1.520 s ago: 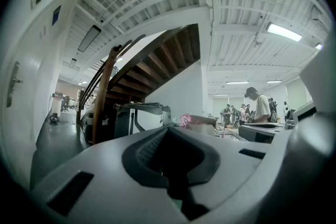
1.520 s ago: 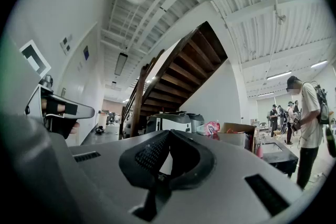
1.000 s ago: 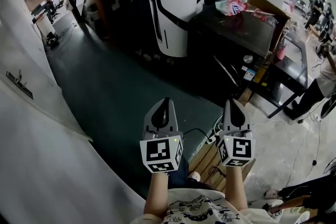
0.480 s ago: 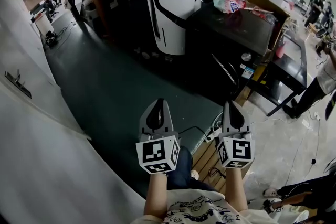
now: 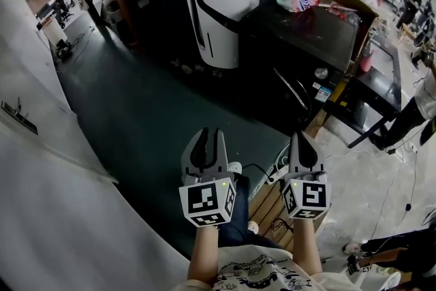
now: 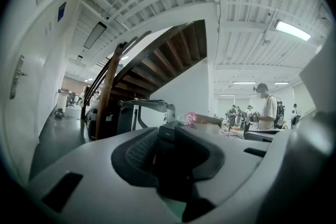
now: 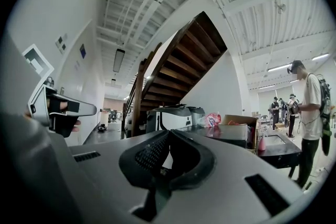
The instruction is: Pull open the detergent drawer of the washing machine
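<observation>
machine: the washing machine [image 5: 300, 44] looks to me to be the dark appliance at the far right, across the green floor [image 5: 136, 105]. A cardboard box [image 5: 347, 7] and a pink bag [image 5: 300, 0] sit on its top, and a curved handle [image 5: 291, 88] and a round dial [image 5: 321, 73] show on its near face.
drawer: the detergent drawer is too small and dark to pick out from here. I'd guess it sits up near the dial, but I cannot tell.
left hand: the left gripper [image 5: 207, 134] is held level at the near centre, well apart from the machine. It is released, its jaws have just been opening, and nothing is between them.
right hand: the right gripper [image 5: 303, 136] is just beside it on the right, clenched with its 2 tips together on nothing.
progress: by my reading nothing is done yet; neither of the 2 grippers has reached the machine.
feel: I'd expect a light, hollow plastic tray with a smooth, slippery front. It is probably stiff at the start of the pull, then free on its runners.
hold: likely the finger recess or lower lip of the drawer front, with 1 jaw hooked behind it.
pull: straight out and level, gently, since thin plastic can crack or jam if twisted.
</observation>
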Tool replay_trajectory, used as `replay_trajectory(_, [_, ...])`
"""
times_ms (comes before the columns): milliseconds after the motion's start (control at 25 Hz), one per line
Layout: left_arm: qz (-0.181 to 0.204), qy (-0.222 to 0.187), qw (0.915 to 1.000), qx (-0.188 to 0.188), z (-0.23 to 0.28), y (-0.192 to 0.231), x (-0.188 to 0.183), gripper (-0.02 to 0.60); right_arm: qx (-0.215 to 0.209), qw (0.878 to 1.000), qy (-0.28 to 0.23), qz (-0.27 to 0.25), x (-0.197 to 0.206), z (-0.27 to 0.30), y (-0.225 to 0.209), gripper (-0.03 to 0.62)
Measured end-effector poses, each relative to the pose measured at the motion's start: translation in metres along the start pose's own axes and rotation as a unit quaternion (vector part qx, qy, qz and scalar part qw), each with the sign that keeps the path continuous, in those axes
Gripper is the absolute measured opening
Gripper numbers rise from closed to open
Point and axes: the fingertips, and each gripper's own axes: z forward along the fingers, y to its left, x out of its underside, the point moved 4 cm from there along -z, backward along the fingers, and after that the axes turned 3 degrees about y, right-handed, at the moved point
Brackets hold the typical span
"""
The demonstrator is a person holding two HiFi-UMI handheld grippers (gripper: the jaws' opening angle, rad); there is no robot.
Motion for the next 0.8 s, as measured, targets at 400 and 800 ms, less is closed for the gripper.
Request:
replay_trajectory(400, [-0.002,0.014,0.9998,0.013,0.117,0.011,0.005,0.123,0.02,1.0,0.006,-0.008,0.005,0.104,-0.036,0.012])
replay_trajectory(800, [-0.009,0.028,0.9991,0.032,0.261,0.05,-0.012,0.147,0.03,0.999,0.017,-0.009,-0.009,0.246,-0.05,0.012])
